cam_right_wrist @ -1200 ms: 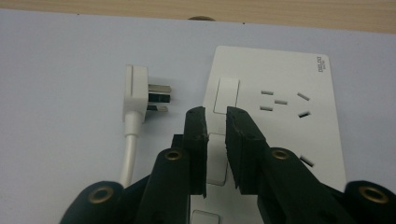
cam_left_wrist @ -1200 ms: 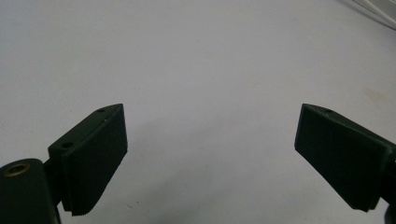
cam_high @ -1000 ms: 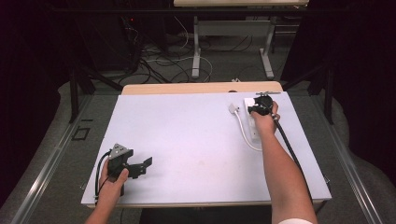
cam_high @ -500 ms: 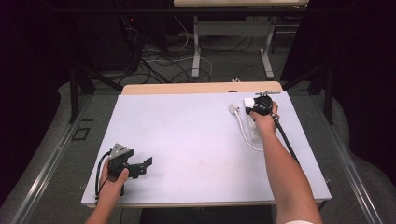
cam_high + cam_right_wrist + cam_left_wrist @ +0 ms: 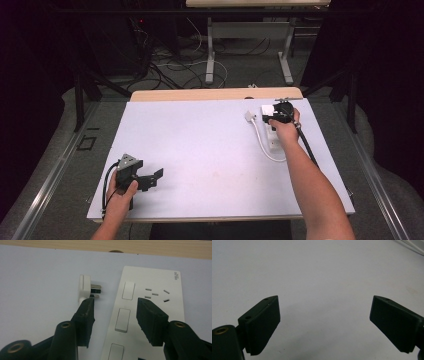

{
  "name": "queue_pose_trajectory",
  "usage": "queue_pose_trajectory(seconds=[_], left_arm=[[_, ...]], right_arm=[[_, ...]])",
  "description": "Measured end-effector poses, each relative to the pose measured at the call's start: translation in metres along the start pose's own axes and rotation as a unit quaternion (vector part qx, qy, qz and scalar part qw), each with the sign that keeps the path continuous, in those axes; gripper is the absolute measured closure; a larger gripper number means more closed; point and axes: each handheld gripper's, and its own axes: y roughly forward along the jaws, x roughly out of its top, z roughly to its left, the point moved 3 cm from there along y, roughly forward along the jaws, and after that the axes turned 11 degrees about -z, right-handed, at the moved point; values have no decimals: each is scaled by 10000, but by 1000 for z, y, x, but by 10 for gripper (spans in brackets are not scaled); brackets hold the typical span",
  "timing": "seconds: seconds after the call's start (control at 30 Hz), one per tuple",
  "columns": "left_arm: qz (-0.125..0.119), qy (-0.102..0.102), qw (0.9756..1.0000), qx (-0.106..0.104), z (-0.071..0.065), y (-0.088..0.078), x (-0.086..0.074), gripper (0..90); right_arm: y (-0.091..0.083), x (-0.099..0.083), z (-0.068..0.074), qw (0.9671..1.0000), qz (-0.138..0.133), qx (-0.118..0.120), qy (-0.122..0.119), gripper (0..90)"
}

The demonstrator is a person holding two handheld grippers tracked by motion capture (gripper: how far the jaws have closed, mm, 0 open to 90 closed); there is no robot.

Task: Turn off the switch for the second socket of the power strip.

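The right tongs point(image 5: 115, 307) have just been opening over the strip point(image 5: 155, 290), plug point(image 5: 85, 287) loose beside it on the desk point(image 5: 200, 150); next, probably regrip the plug; left tongs point(image 5: 324, 325) idle, open.

The power strip point(image 5: 152, 297) is smooth white plastic with a faint sheen, and the plug point(image 5: 83, 287) beside it is the same white plastic with dull grey metal prongs. The table point(image 5: 200, 150) has a matt, pale, even top, edged at the far side by light wood grain. Both grippers' jaws are matt black plastic with finely ribbed pads and brass-coloured metal screw inserts.
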Motion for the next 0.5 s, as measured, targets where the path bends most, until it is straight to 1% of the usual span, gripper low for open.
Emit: queue_pose_trajectory(seconds=[0.13, 0.33, 0.37, 0.4, 0.5], left_arm=[[2, 10, 10000, 0, 0, 0, 0, 95], [9, 13, 10000, 2, 0, 0, 0, 95], [-17, 13, 10000, 16, 0, 0, 0, 95], [16, 18, 10000, 0, 0, 0, 0, 95], [7, 17, 10000, 2, -1, 0, 0, 95]], right_arm=[[-3, 1, 2, 10000, -18, 80, 34, 429], [-8, 3, 2, 9999, -74, 123, -35, 375], [-9, 3, 3, 9999, -70, 110, 9, 375], [-10, 3, 3, 9999, -69, 149, 38, 374], [-13, 4, 3, 9998, -49, 174, 5, 369]])
